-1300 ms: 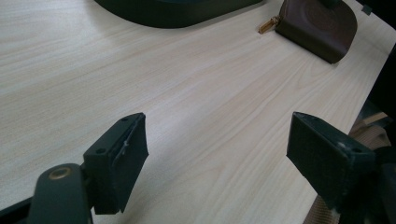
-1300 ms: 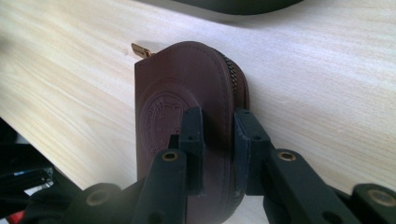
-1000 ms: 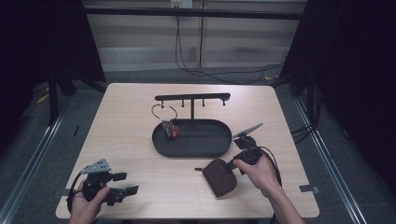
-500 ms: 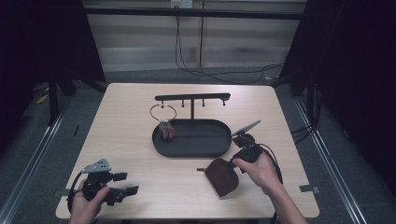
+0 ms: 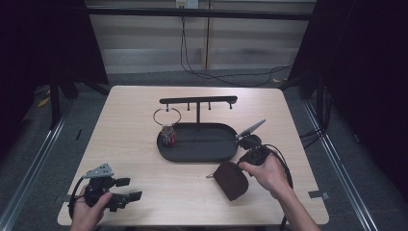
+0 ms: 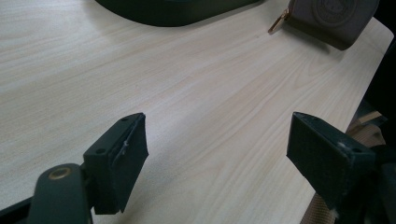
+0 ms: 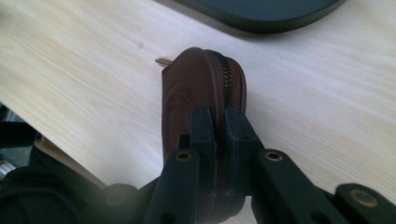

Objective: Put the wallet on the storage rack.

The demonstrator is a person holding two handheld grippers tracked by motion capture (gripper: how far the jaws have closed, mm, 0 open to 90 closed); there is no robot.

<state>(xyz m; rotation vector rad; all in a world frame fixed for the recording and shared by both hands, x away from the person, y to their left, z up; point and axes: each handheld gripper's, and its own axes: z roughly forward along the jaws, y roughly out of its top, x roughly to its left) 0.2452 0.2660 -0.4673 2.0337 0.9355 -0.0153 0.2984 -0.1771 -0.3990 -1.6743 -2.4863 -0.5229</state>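
A dark brown round leather zip pouch (image 5: pixel 231 180) with a brass pull (image 7: pixel 163 61) hangs edge-on just above the table near its front right. My right gripper (image 5: pixel 242 168) is shut on it; in the right gripper view the two jaws (image 7: pixel 219 123) pinch the pouch (image 7: pixel 196 84) along its zipper edge. My left gripper (image 5: pixel 129 189) rests low at the table's front left, open, its jaws (image 6: pixel 224 154) wide apart over bare wood with nothing between them. The pouch (image 6: pixel 336 18) lies far ahead of it.
A black oval tray (image 5: pixel 197 144) with a T-shaped hanging rack (image 5: pixel 198 100) stands mid-table. A metal ring (image 5: pixel 167 115) with a striped charm (image 5: pixel 168 135) hangs at its left end. The tray's edge (image 7: pixel 261 14) is just beyond the pouch. Light wooden tabletop (image 5: pixel 125 139) stretches left.
My right gripper has lifted the pouch slightly off the table, drawing a little closer to the tray. The left gripper has stayed where it was.
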